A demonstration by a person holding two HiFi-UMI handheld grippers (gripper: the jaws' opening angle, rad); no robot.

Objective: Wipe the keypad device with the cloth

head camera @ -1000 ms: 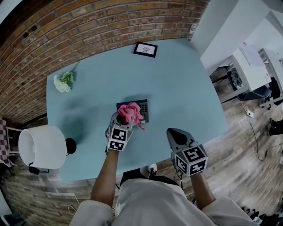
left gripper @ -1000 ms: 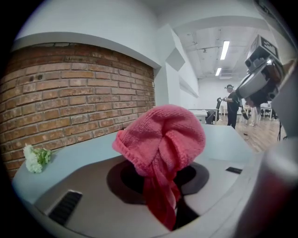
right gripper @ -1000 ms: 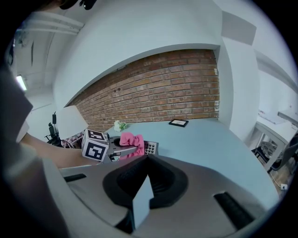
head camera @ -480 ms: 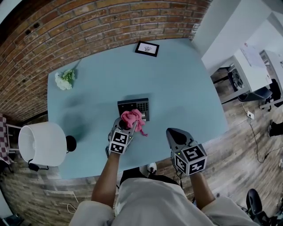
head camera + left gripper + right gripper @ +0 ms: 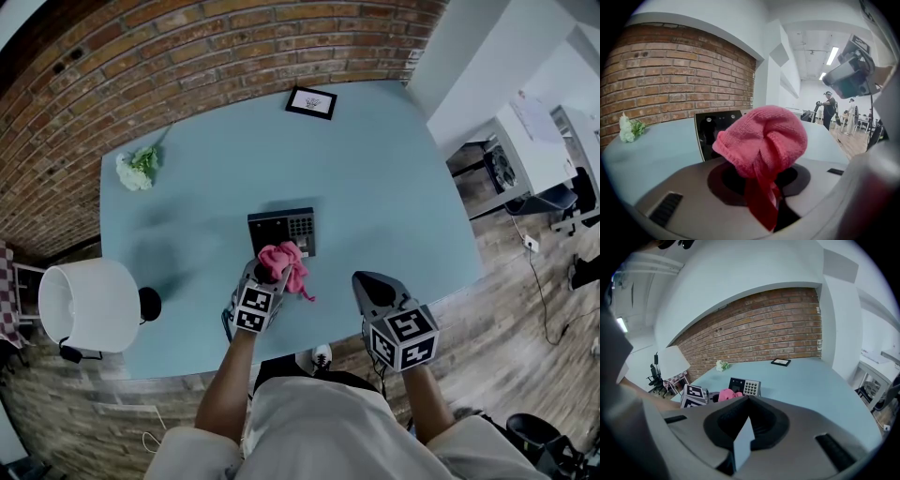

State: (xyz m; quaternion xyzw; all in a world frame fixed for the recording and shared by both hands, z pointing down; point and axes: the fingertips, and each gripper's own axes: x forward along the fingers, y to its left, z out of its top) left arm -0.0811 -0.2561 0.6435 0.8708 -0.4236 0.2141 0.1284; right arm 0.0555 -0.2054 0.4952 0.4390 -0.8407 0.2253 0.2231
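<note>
The dark keypad device (image 5: 281, 228) lies flat near the middle of the blue table (image 5: 394, 187), with its display at the left and its keys at the right. My left gripper (image 5: 271, 273) sits just in front of the device, shut on a bunched pink cloth (image 5: 282, 262). In the left gripper view the cloth (image 5: 761, 143) bulges above the jaws, with the keypad (image 5: 712, 133) behind it. The cloth overlaps only the device's near edge. My right gripper (image 5: 368, 284) hangs shut and empty over the table's front edge, to the right of the keypad (image 5: 745, 387).
A small framed picture (image 5: 311, 102) lies at the far side of the table. White flowers (image 5: 138, 169) lie at the far left. A white lamp shade (image 5: 89, 307) stands at the near left corner. The brick wall runs behind the table.
My left gripper has drawn the cloth back toward me, off the top of the keypad, so the device's face now shows. The right gripper has stayed in place.
</note>
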